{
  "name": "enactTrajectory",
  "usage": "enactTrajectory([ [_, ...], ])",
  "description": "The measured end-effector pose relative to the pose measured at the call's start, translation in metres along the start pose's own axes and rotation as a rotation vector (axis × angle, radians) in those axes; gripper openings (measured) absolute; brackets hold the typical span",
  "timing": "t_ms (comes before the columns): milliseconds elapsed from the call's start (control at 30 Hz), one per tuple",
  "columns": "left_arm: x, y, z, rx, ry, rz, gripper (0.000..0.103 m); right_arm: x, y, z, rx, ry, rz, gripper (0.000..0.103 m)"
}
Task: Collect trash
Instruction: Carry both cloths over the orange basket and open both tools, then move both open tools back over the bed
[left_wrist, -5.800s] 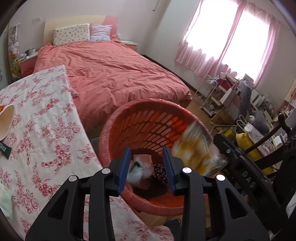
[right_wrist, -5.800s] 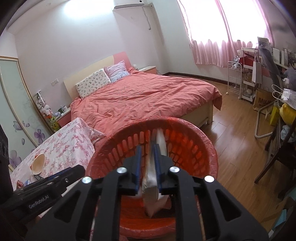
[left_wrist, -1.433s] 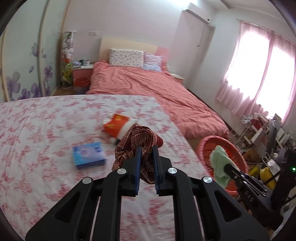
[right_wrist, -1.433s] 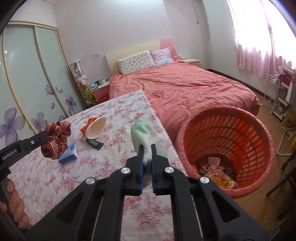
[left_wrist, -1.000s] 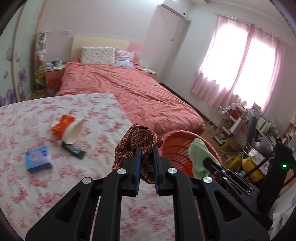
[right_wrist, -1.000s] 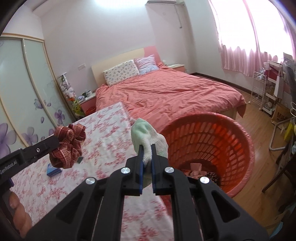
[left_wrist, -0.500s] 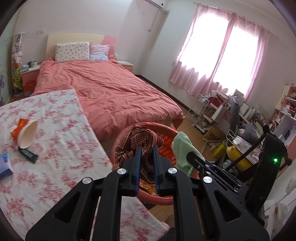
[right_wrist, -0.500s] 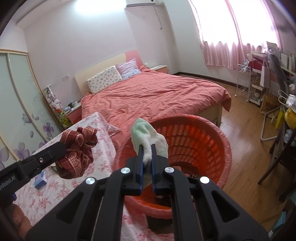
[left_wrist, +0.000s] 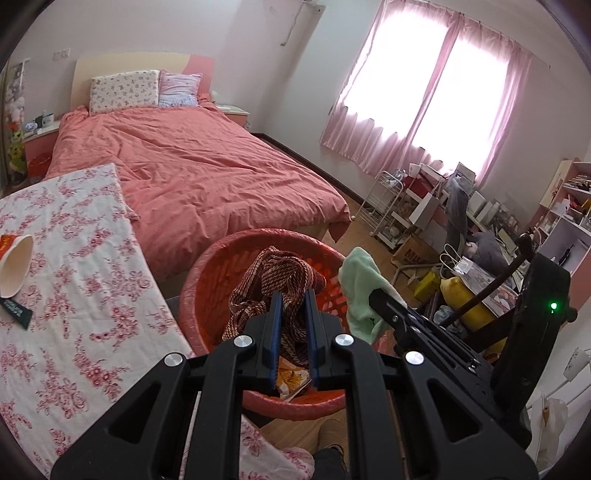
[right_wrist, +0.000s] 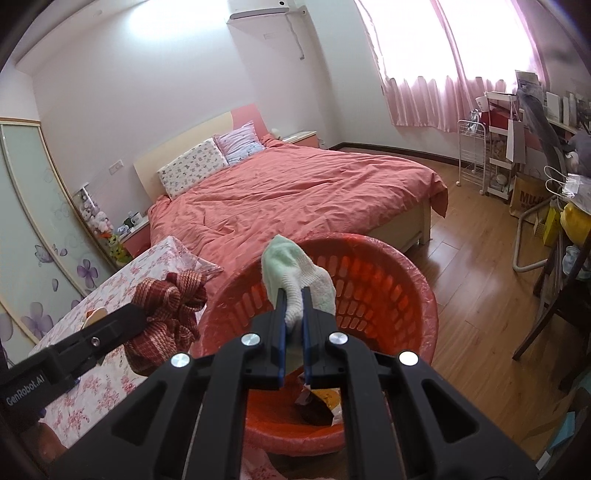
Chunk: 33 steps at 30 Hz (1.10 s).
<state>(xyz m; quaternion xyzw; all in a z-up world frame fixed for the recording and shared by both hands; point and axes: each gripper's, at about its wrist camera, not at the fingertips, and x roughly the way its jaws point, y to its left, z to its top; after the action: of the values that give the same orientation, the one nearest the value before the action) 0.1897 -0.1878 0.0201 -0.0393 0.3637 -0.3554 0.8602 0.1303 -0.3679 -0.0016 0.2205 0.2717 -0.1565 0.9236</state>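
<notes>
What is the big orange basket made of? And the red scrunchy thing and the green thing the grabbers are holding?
Orange basket: probably plastic, with smooth, slightly shiny slotted walls. Red scrunchy thing: woven cloth, with visible threads and soft bunched folds. Green thing: soft fuzzy knit, perhaps a sock or small towel.

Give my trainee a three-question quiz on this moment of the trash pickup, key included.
1. True or false: the left gripper is shut on the red woven cloth.
2. What does the right gripper hold: (a) paper cup, (b) pale green sock, (c) nothing?
3. What lies below both items?

Key: 1. True. 2. b. 3. The orange basket, snack wrappers already inside.
</notes>
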Motion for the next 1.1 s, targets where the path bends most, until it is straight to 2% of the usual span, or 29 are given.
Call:
enactTrajectory([
  [267, 0.020, -0.007, -0.002, 0.007, 0.039, -0.015, 0.012, 0.009, -0.009, 0.007, 0.011, -0.006, -0.014, 0.008],
  [400, 0.028, -0.005, -0.003, 0.003, 0.063, -0.004, 0.014, 0.017, -0.014, 0.009, 0.016, 0.000, -0.014, 0.016],
  [433, 0.031, -0.003, -0.004, -0.001, 0.072, 0.000, 0.016, 0.018, -0.015, 0.009, 0.017, 0.002, -0.014, 0.019],
  [500, 0.031, 0.001, -0.005, -0.010, 0.080, 0.007, 0.034, 0.020, -0.018, 0.008, 0.022, 0.006, -0.019, 0.024],
  [567, 0.030, 0.006, -0.006, -0.018, 0.078, 0.031, 0.041, 0.021, -0.021, 0.007, 0.026, 0.009, -0.025, 0.028],
  [667, 0.025, 0.018, -0.009, -0.021, 0.080, 0.072, 0.042, 0.018, -0.023, 0.003, 0.021, 0.005, -0.041, 0.038],
  [733, 0.018, 0.028, -0.013, -0.014, 0.079, 0.122, 0.047, 0.015, -0.023, 0.001, 0.008, 0.001, -0.055, 0.043],
  [800, 0.013, 0.035, -0.016, -0.001, 0.074, 0.168, 0.052, 0.014, -0.022, 0.001, 0.001, 0.000, -0.059, 0.045],
  [900, -0.001, 0.052, -0.024, 0.015, 0.067, 0.248, 0.056, 0.012, -0.017, -0.003, -0.011, 0.003, -0.054, 0.049],
  [1100, -0.025, 0.089, -0.035, -0.007, 0.066, 0.359, 0.061, 0.012, 0.004, -0.011, -0.055, 0.025, -0.031, 0.052],
])
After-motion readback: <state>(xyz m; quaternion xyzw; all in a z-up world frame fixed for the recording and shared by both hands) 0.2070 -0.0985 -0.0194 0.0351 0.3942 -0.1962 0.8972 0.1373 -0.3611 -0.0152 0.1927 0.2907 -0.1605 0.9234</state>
